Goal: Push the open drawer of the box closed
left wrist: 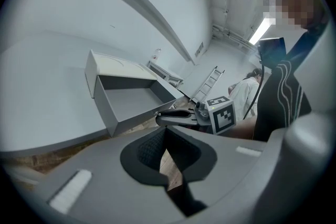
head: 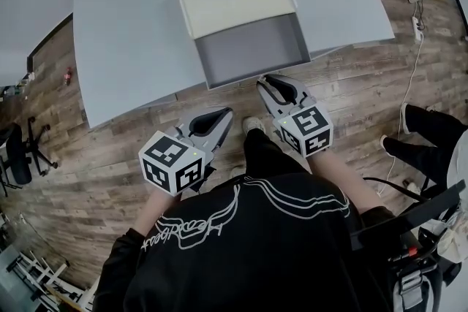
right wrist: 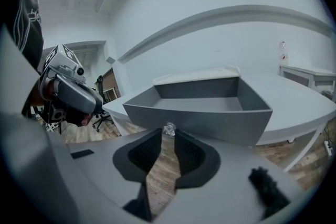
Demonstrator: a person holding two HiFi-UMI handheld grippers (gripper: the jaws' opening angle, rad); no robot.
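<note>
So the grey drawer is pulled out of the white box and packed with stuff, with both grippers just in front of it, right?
Not packed: the drawer is pulled out of the white box but empty, as the head view shows. The left gripper and right gripper are in front of it.

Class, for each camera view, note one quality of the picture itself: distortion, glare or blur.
Head view: evenly lit and sharp, with only a soft shadow under the table. Left gripper view: fisheye with dark corners; a ceiling light glares at upper right. Right gripper view: the drawer front bows, and the corners go black.
</note>
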